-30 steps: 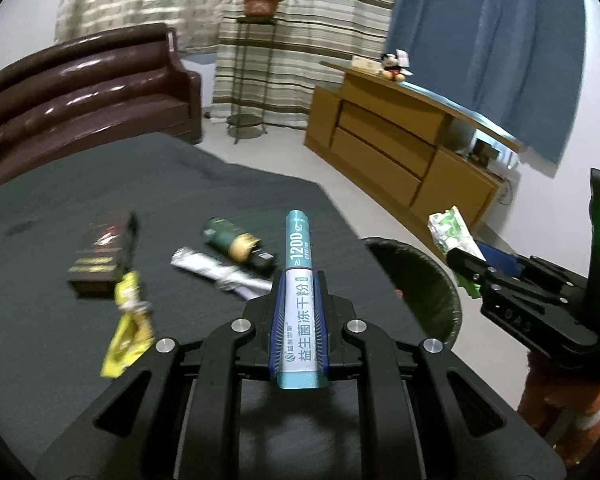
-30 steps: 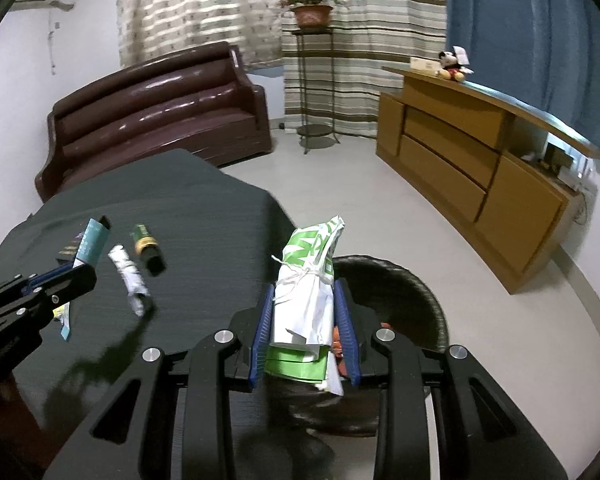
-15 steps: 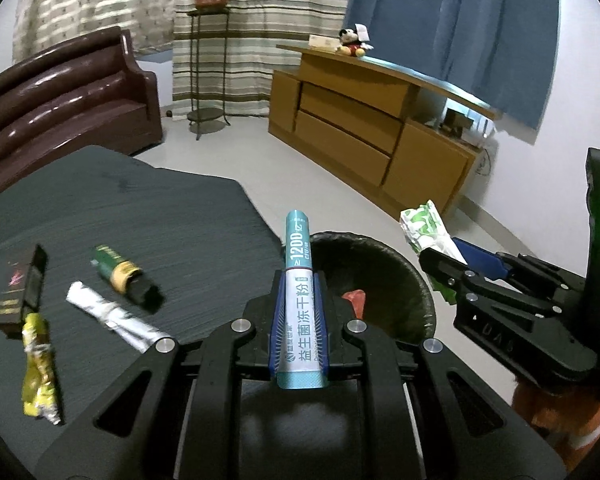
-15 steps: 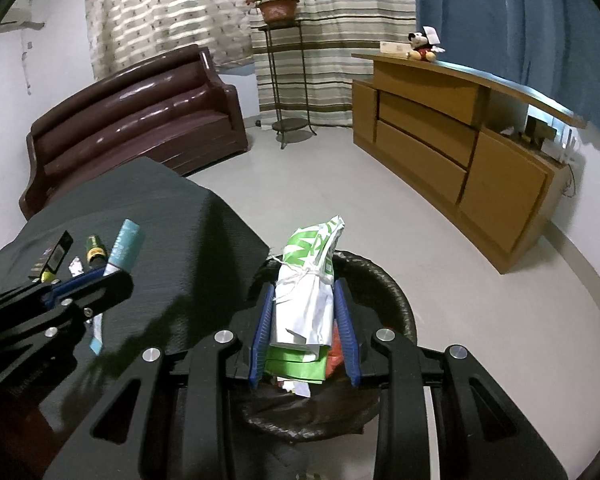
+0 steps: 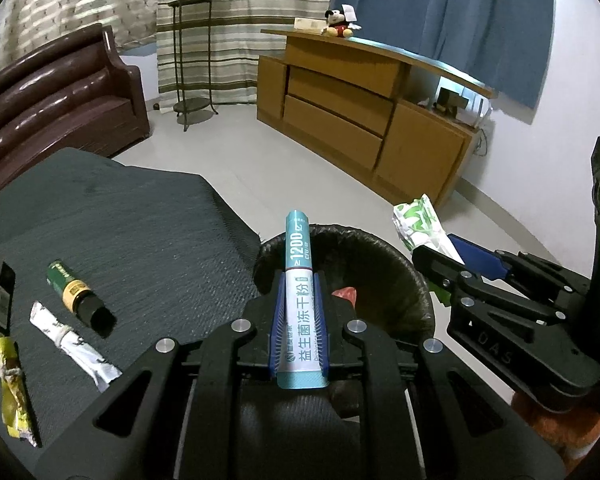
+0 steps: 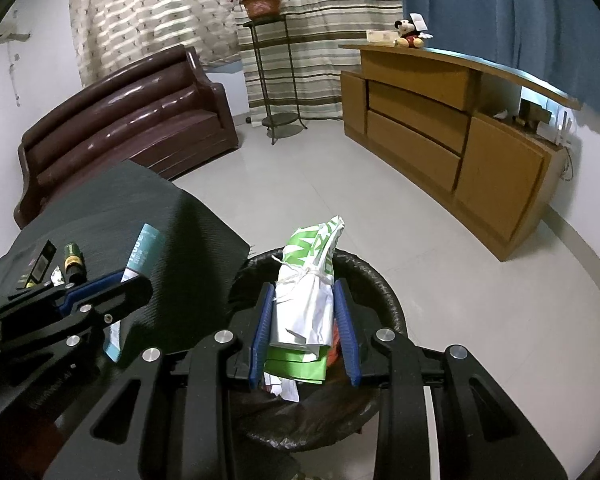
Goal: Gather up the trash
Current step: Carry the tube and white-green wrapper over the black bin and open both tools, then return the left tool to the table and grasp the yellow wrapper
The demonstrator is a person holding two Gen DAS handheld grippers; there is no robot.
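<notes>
My left gripper [image 5: 299,280] is shut on a teal and white sachet stick [image 5: 300,280], held over the near rim of the black-lined trash bin [image 5: 384,248]. My right gripper [image 6: 303,292] is shut on a green and white wrapper bundle [image 6: 308,296], held above the bin [image 6: 380,284]. The right gripper also shows in the left wrist view [image 5: 456,256] beside the bin. On the dark table [image 5: 140,220] lie a green bottle [image 5: 76,294], a white wrapper [image 5: 74,344], a yellow wrapper [image 5: 14,392] and a dark box [image 5: 0,308].
A brown sofa [image 6: 132,120] stands behind the table. A wooden cabinet [image 6: 452,128] runs along the right wall, and a plant stand [image 6: 276,80] is by the curtains. Pale floor [image 6: 460,280] lies around the bin.
Both grippers have moved right from the table toward the bin, each still holding its piece of trash. The bin now sits directly under both grippers.
</notes>
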